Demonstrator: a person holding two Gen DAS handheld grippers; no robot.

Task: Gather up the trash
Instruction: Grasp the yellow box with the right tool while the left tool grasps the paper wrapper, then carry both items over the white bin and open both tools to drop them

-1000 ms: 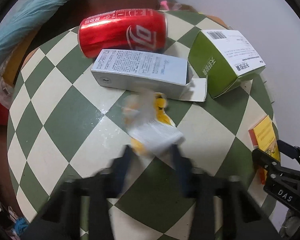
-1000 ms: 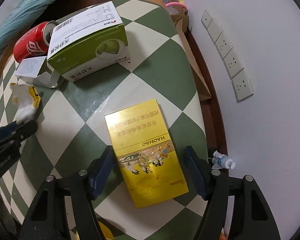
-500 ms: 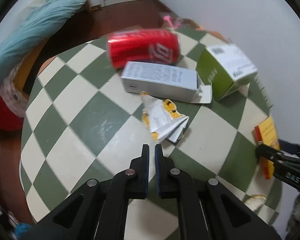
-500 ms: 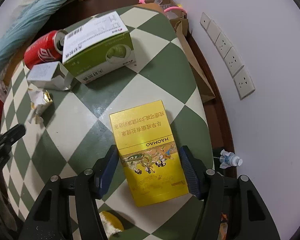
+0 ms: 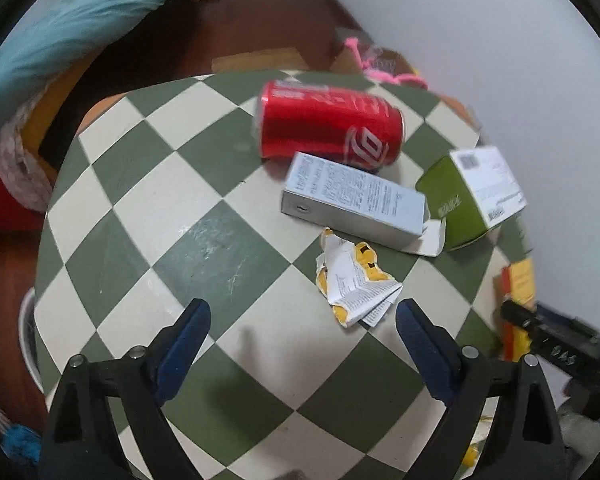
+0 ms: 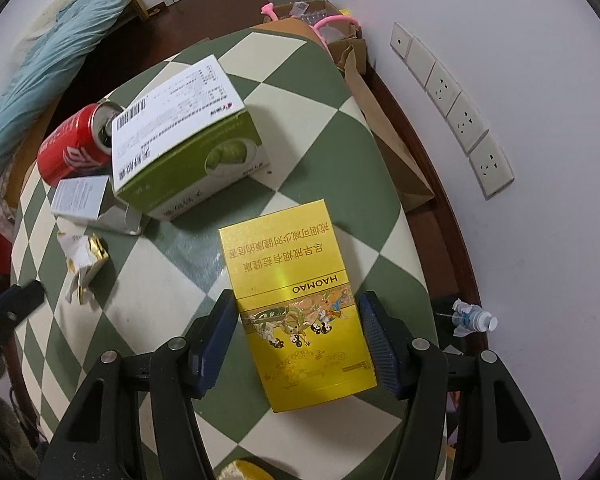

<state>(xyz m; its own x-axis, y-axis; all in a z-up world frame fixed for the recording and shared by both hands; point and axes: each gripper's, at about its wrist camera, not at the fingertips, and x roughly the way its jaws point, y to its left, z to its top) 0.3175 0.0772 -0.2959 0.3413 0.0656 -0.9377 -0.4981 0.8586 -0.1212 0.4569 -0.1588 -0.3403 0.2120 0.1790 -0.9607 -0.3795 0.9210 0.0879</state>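
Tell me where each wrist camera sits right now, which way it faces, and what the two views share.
Left wrist: on the left gripper, looking down over the checkered table at the crumpled wrapper; both open fingers show, and the right gripper at the right edge.
Right wrist: on the right gripper, facing the wall side, fingers straddling the yellow box; the left gripper shows at the left edge.
Shared: red can, green box, grey carton, wrapper, yellow box.

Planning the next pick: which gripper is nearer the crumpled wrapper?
Left. The left gripper is open just short of the crumpled wrapper; the right gripper straddles the yellow box, further across the table.
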